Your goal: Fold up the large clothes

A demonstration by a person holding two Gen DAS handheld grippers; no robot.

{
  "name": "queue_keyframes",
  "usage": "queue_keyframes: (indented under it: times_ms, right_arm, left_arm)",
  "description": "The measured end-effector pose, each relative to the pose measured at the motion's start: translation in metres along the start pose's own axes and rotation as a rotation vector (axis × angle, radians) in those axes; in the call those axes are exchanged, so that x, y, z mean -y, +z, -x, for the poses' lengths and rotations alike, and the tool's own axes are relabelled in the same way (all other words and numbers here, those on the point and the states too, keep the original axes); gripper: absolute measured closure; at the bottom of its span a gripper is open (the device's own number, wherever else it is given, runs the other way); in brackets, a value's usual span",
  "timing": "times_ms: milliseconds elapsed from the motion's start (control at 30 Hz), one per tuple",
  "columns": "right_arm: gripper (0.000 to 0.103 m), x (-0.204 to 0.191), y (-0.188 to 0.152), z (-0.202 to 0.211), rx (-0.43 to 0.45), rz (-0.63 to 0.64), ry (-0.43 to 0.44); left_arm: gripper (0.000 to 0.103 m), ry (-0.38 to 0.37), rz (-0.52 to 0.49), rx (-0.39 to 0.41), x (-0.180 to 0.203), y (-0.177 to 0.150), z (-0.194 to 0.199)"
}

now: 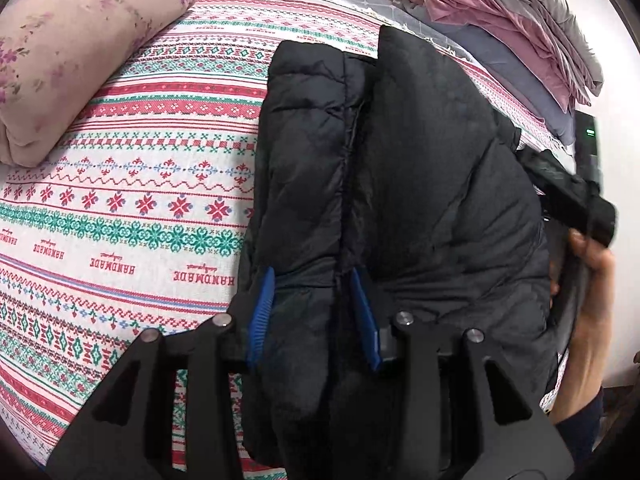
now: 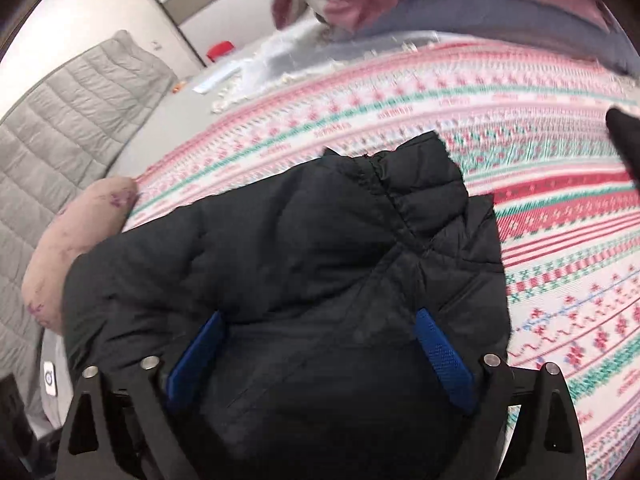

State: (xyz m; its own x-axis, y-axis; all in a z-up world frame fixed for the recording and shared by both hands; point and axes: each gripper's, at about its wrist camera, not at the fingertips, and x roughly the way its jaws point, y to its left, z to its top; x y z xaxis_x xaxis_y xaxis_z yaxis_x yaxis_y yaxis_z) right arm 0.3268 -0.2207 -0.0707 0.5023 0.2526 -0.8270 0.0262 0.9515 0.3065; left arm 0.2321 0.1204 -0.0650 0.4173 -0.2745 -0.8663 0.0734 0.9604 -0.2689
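A black quilted puffer jacket (image 1: 400, 160) lies partly folded on the patterned red, green and white bedspread (image 1: 120, 208). My left gripper (image 1: 312, 280) has its blue pads on either side of a thick fold of the jacket at its near edge and is shut on it. In the right wrist view the jacket (image 2: 300, 240) fills the middle. My right gripper (image 2: 320, 328) has its blue pads spread wide, with bulky jacket fabric between them; it looks open. The right gripper's black body (image 1: 568, 196) shows at the jacket's right side.
A pink floral pillow (image 1: 80, 52) lies at the left of the bed. A stack of folded pink, grey and blue bedding (image 1: 500, 28) sits at the back right. A grey quilted headboard (image 2: 52, 128) and a white wall stand beyond the bed.
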Motion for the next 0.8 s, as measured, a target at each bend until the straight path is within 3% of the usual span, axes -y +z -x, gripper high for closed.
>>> queue_keyframes:
  times_ms: [133, 300, 400, 500, 567, 633, 667, 733, 800]
  right_arm:
    - [0.001, -0.013, -0.004, -0.013, 0.027, 0.060, -0.118]
    - [0.001, -0.016, -0.011, 0.009, 0.044, 0.068, -0.100]
    - [0.001, -0.018, -0.024, 0.049, 0.093, 0.093, -0.120]
    - [0.000, -0.020, -0.044, 0.098, 0.175, 0.097, -0.098]
    - [0.000, -0.022, -0.056, 0.116, 0.189, 0.122, -0.110]
    - [0.000, -0.024, -0.071, 0.131, 0.185, 0.166, -0.132]
    - [0.000, -0.023, -0.079, 0.138, 0.188, 0.175, -0.148]
    - [0.000, -0.019, -0.092, 0.147, 0.180, 0.174, -0.164]
    - [0.000, -0.013, -0.107, 0.156, 0.170, 0.162, -0.153]
  left_arm:
    - [0.058, 0.030, -0.033, 0.001, 0.005, 0.003, 0.001]
    - [0.058, 0.059, -0.069, 0.019, 0.004, 0.004, 0.012]
    - [0.056, 0.079, -0.061, 0.044, 0.000, 0.004, 0.021]
    - [0.056, 0.008, -0.008, 0.055, -0.006, 0.004, 0.042]
    - [0.056, -0.090, 0.000, 0.130, -0.005, 0.001, 0.070]
    - [0.049, -0.135, -0.016, 0.231, 0.002, -0.003, 0.101]
    - [0.041, -0.136, -0.029, 0.263, 0.005, -0.005, 0.108]
    - [0.038, -0.124, -0.065, 0.301, 0.017, -0.009, 0.112]
    - [0.038, -0.061, -0.111, 0.255, 0.032, -0.011, 0.091]
